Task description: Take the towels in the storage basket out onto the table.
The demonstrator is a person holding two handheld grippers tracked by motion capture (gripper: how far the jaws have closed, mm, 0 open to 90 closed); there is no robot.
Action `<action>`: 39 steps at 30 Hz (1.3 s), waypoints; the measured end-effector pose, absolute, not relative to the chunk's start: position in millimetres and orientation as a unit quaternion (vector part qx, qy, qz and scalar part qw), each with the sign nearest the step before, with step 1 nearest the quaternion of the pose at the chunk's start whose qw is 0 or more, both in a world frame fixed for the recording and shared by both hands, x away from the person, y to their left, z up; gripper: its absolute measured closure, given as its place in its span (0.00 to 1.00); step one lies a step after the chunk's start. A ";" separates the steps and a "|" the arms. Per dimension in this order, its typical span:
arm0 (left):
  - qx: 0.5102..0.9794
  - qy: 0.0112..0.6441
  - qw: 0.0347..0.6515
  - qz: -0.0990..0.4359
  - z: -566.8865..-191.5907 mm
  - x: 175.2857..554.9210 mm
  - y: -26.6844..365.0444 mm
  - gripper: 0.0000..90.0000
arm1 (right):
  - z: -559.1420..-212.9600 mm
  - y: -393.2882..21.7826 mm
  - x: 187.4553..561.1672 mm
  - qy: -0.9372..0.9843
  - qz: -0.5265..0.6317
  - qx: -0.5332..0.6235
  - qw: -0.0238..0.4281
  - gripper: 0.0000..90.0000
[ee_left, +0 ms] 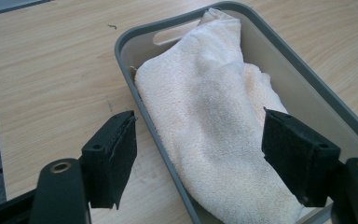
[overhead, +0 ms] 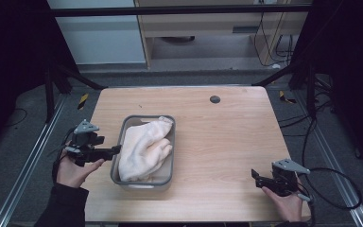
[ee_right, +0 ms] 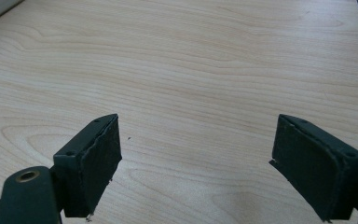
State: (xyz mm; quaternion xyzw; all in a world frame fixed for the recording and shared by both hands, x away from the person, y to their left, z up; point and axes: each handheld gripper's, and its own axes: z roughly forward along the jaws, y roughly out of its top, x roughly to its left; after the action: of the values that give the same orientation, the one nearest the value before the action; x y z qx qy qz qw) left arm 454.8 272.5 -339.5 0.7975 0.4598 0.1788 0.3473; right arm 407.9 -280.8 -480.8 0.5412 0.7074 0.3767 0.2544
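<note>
The grey bin [overhead: 118, 156] sits left of centre in the high view, holding a cream towel [overhead: 144, 149] (its lower end is cut off at the bottom edge of the left gripper view). The left gripper [ee_left: 198, 154] is held at the bin's left rim, jaws wide apart, straddling rim and towel, gripping nothing. The right gripper [ee_right: 196, 163] is held low at lower right, jaws spread over bare desk [ee_right: 191, 56]. Both hands' sleeves are partly cropped.

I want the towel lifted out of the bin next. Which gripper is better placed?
Left. The left gripper is open at the bin's rim, jaws straddling rim and towel. The right gripper is open over bare table, far off.
</note>
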 end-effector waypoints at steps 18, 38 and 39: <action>0.821 0.452 0.314 0.151 -343.2 471.4 246.6 0.29 | -481.8 -280.4 409.2 0.713 0.372 0.539 0.250 0.16; 0.843 0.442 0.278 0.129 -355.5 485.0 220.6 0.28 | -483.1 -279.6 410.5 0.718 0.367 0.539 0.243 0.16; 0.844 0.441 0.278 0.128 -356.4 485.7 219.5 0.28 | -482.8 -279.5 410.2 0.718 0.369 0.540 0.240 0.16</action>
State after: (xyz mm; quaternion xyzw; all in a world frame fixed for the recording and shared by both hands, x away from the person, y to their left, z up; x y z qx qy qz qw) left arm 485.7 219.5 -356.4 0.8441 0.4405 0.1278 0.2776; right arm 410.2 -279.5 -482.8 0.5400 0.7177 0.3687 0.2396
